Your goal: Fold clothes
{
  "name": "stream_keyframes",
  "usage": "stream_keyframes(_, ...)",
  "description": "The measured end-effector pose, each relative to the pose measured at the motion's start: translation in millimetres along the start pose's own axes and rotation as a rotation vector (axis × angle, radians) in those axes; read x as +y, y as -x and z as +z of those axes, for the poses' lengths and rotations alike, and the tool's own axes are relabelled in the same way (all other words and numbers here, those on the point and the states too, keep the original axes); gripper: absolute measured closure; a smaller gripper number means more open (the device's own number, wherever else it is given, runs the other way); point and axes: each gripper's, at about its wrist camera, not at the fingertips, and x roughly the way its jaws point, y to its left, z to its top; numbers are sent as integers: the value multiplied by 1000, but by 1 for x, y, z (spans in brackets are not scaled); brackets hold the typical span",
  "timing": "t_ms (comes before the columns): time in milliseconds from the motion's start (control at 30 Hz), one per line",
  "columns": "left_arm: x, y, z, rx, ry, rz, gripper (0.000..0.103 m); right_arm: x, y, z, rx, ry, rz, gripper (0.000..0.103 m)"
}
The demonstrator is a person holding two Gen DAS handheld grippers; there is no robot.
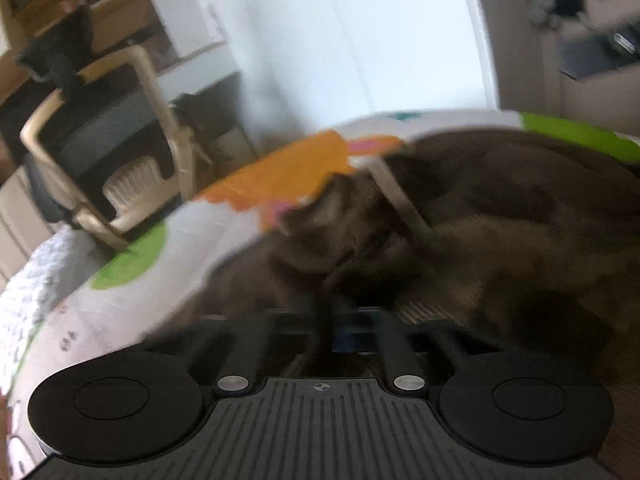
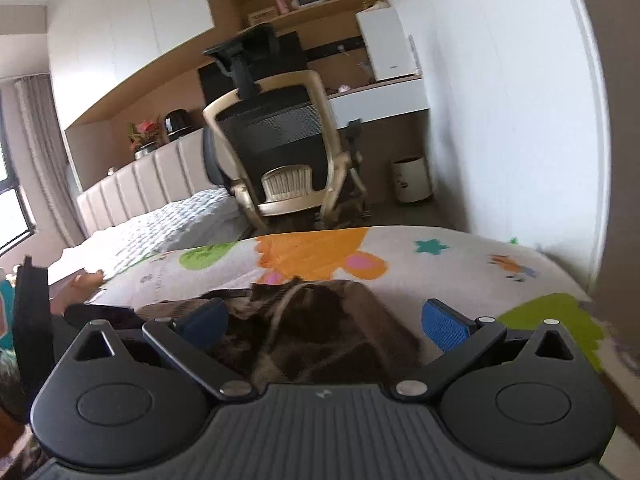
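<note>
Left tool: fingers drawn together at 6 o'clock of its view, pinching a bunched fold of the brown garment; the cloth rises in a ridge straight off the tips toward 12, so I read it as clamped on fabric, though motion blur softens the contact. Right tool: blue pads spread wide apart, straddling the same garment without gripping it; cloth sits between the fingers, heaped and wrinkled.

Garment lies on the cartoon-print mat over the bed; orange patch at 12 in the right view, green blob at 3.

Step, as I judge it: mid-fold, left side has an edge lifted, right side not yet engaged. Next move calls for the right tool to close on a matching edge or corner, then both carry the cloth over flat; risk is grabbing more than one layer in that heap.

Hard to make out: left view is heavily blurred; which part of the garment is pinched (hem, sleeve, collar) cannot be told; a pale strip crosses the cloth, possibly trim; garment's near edge is hidden under both tool bodies. Office chair beyond the bed at 12; bin at 1.
</note>
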Motion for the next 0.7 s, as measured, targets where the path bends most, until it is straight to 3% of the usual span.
stream_keyframes(133, 5, 6, 25, -78, 58, -5, 97, -18, 10, 2, -29, -41, -42, 0)
stream_keyframes(267, -11, 5, 39, -100, 92, -104, 96, -28, 12, 2, -32, -66, -62, 0)
stream_keyframes(300, -17, 3, 40, -94, 93, -133, 91, -29, 12, 1, -27, -69, -64, 0)
stream_keyframes(367, -31, -5, 35, -46, 89, -200, 56, -31, 12, -1, -15, -73, -67, 0)
stream_keyframes(400, -38, -8, 31, -17, 86, -213, 29, -32, 14, -2, -5, -71, -69, 0)
stream_keyframes(433, -45, -8, 28, -3, 78, -219, 18, -33, 18, -3, 1, -62, -73, 0)
stream_keyframes(533, -61, 11, 26, -45, 17, -245, 8, -41, 39, -6, -11, -43, -109, 0)
stream_keyframes(667, -87, 50, 34, -135, -103, -315, 6, -65, 67, -12, -31, -87, -177, 0)
stream_keyframes(700, -95, 59, 37, -139, -132, -322, 6, -68, 72, -18, -9, -115, -158, 0)
